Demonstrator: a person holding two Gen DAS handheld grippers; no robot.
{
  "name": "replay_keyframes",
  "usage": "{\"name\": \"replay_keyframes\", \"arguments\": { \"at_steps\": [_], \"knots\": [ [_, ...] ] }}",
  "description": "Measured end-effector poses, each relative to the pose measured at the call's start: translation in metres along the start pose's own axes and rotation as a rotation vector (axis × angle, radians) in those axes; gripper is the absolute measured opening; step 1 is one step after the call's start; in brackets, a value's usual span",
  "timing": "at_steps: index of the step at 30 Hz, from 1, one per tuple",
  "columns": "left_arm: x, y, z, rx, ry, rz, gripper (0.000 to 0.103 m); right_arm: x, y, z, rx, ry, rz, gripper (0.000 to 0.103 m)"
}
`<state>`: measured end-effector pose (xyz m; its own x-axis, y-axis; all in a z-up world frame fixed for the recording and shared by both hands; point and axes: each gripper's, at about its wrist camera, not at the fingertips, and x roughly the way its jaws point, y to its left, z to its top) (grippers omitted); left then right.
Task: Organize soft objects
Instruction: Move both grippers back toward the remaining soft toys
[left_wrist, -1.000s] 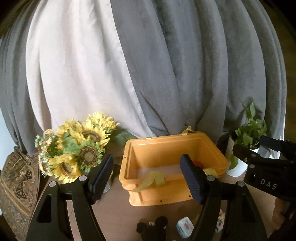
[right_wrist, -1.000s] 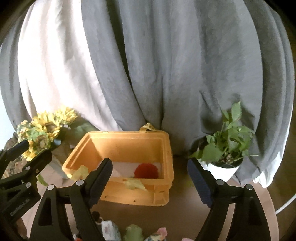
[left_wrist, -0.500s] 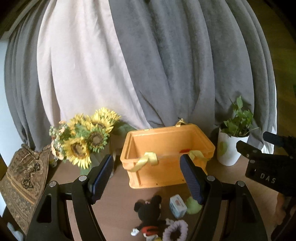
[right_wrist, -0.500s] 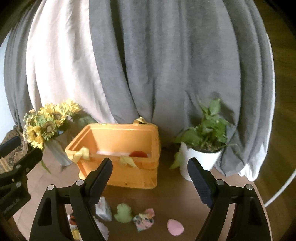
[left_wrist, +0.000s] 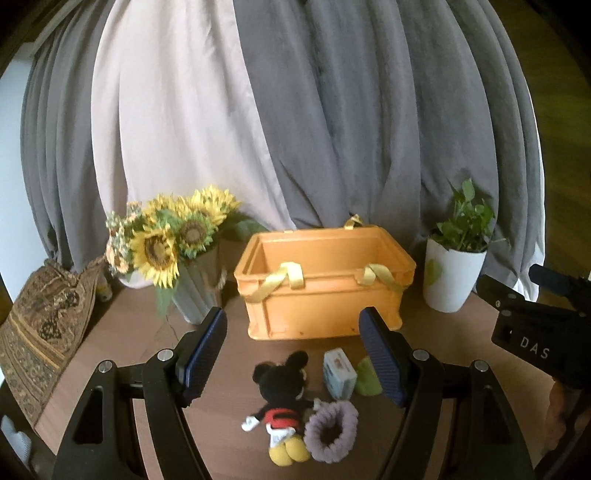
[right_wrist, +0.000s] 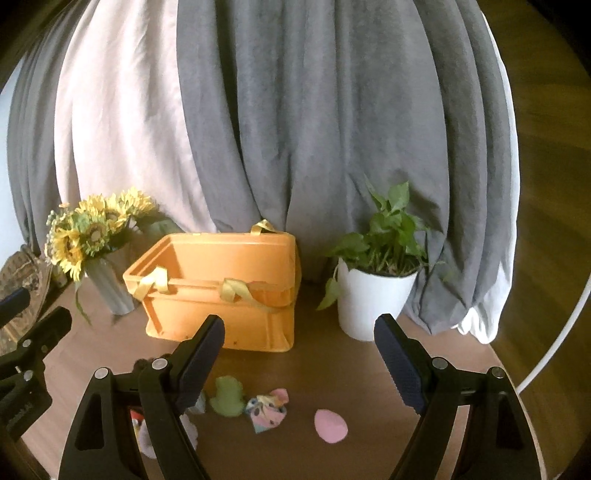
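Both jaws wide, empty; I drop my left gripper (left_wrist: 293, 356) squarely over the mouse plush (left_wrist: 282, 400) mid-table, pinch its body, then the orange bin (left_wrist: 325, 284); right gripper (right_wrist: 299, 363) waits.

- A home living space, by its furnishings
- Grey and cream curtains (left_wrist: 295, 129) hang behind the wooden counter (right_wrist: 332, 354)
- Sunflower bouquet (left_wrist: 173, 236) in a vase, potted green plant (right_wrist: 380, 273) in a white pot
- Patterned cushion (left_wrist: 44, 325) at the left edge

Only readable thing is "DAS" in white letters on the right gripper (left_wrist: 532, 291) body; nothing else legible.
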<state>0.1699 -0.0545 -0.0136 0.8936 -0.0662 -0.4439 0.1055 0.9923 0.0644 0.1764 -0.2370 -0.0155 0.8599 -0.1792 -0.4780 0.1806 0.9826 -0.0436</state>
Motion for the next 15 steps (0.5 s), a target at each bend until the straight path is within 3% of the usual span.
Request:
{"name": "replay_keyframes", "arguments": {
  "at_steps": [15],
  "knots": [
    [0.005, -0.025, -0.049, 0.017, 0.095, 0.02, 0.073, 0.005, -0.025, -0.049, 0.035, 0.052, -0.009, 0.084]
  ]
}}
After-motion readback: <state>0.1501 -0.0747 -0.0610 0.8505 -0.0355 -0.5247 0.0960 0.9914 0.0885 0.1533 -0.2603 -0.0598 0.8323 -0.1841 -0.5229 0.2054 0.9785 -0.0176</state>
